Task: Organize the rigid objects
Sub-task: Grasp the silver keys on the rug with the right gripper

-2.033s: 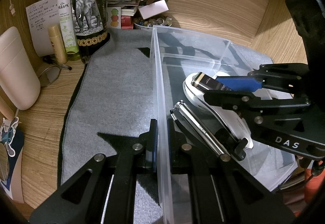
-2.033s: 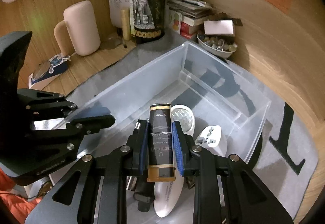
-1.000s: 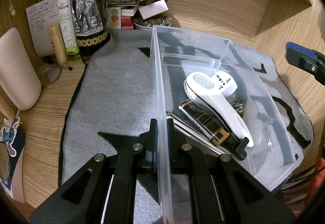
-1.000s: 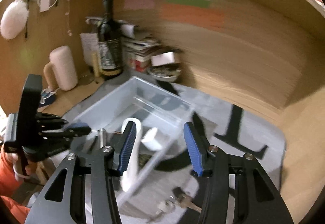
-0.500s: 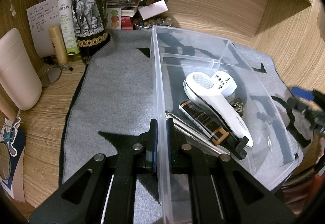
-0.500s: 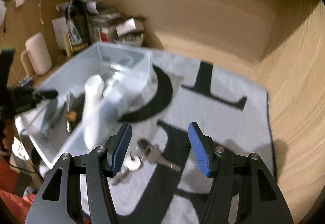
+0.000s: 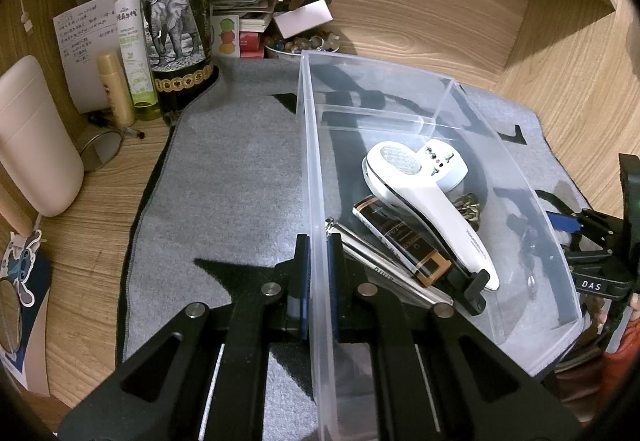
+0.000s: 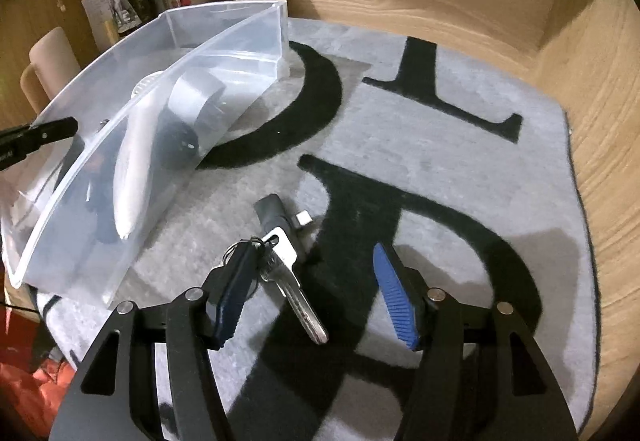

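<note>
My left gripper [image 7: 317, 273] is shut on the near left wall of a clear plastic bin [image 7: 316, 145]. In the bin lie a white handheld device [image 7: 424, 201], a white plug adapter [image 7: 448, 165], a black and gold lighter [image 7: 400, 241] and a silver pen [image 7: 380, 265]. My right gripper [image 8: 308, 301] is open, low over a bunch of keys [image 8: 284, 261] on the grey mat [image 8: 440, 145], fingers either side of the keys. It shows right of the bin in the left wrist view [image 7: 588, 241]. The bin [image 8: 120, 145] stands to its left.
A wine bottle [image 7: 176, 17], a green spray bottle [image 7: 132, 41], a small tube [image 7: 116, 89], a beige container [image 7: 32, 137], papers and a bowl of small items [image 7: 300, 41] crowd the back left. Wooden walls close in behind and on the right.
My right gripper let the lighter go in the bin, swung out to the right and came down open over the keys on the mat. My left gripper has stayed on the bin wall.
</note>
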`<state>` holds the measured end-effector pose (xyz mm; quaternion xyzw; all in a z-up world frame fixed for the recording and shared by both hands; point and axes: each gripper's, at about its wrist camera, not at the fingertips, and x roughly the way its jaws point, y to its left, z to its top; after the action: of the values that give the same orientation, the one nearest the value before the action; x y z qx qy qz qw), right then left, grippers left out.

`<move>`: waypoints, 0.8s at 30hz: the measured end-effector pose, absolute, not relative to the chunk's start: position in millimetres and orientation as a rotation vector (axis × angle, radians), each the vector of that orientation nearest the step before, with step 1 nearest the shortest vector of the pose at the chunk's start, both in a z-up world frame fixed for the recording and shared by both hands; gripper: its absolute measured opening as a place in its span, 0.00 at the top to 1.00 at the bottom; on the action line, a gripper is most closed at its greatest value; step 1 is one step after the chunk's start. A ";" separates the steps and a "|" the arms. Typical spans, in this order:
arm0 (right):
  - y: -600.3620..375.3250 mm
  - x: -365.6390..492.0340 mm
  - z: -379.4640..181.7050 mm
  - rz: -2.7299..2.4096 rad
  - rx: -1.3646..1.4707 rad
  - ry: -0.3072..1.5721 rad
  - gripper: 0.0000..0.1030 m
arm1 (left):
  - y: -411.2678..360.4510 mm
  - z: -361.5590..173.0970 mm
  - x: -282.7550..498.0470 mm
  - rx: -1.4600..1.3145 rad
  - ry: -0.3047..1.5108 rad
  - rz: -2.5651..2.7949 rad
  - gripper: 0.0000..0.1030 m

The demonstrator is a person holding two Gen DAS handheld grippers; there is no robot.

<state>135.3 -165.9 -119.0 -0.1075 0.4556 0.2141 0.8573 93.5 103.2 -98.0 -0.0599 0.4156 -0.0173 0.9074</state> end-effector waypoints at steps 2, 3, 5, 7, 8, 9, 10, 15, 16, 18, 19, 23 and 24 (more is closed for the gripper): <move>-163.9 134.5 -117.7 0.457 -0.222 0.958 0.44 | 103.1 -97.9 93.7 -0.123 0.857 -0.036 0.93; -163.4 132.9 -117.4 0.462 -0.223 0.957 0.44 | 103.2 -97.9 93.5 -0.123 0.857 -0.036 0.93; -162.9 129.7 -117.7 0.471 -0.228 0.951 0.44 | 103.3 -98.1 93.2 -0.122 0.857 -0.036 0.93; -163.2 126.4 -118.5 0.472 -0.230 0.944 0.46 | 103.3 -98.1 93.2 -0.123 0.857 -0.037 0.93; -163.8 125.9 -118.6 0.476 -0.224 0.942 0.48 | 103.3 -98.0 93.5 -0.124 0.857 -0.037 0.93; -164.4 125.5 -118.8 0.487 -0.214 0.943 0.53 | 103.1 -97.9 93.6 -0.123 0.857 -0.037 0.93; -164.4 125.0 -118.6 0.489 -0.205 0.942 0.62 | 103.2 -98.0 93.3 -0.123 0.857 -0.036 0.93; -165.3 128.0 -116.8 0.485 -0.155 0.944 0.83 | 103.2 -97.9 93.5 -0.122 0.857 -0.036 0.93; -165.4 127.4 -116.3 0.482 -0.154 0.941 0.84 | 103.1 -97.8 93.8 -0.123 0.857 -0.037 0.93; -165.8 124.3 -115.6 0.479 -0.157 0.938 0.85 | 103.0 -97.9 93.5 -0.123 0.857 -0.036 0.93; -167.0 122.4 -114.9 0.477 -0.155 0.936 0.87 | 103.1 -98.0 93.3 -0.122 0.857 -0.036 0.93; -174.6 116.2 -112.3 0.473 -0.134 0.929 0.93 | 103.4 -97.8 93.8 -0.125 0.857 -0.037 0.93; -176.6 114.0 -112.4 0.468 -0.135 0.932 0.93 | 104.1 -98.0 93.0 -0.125 0.857 -0.037 0.93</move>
<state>114.0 -176.6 -112.4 -0.0644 0.4448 0.2232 0.8650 93.0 104.1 -98.0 -0.0608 0.4152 -0.0180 0.9075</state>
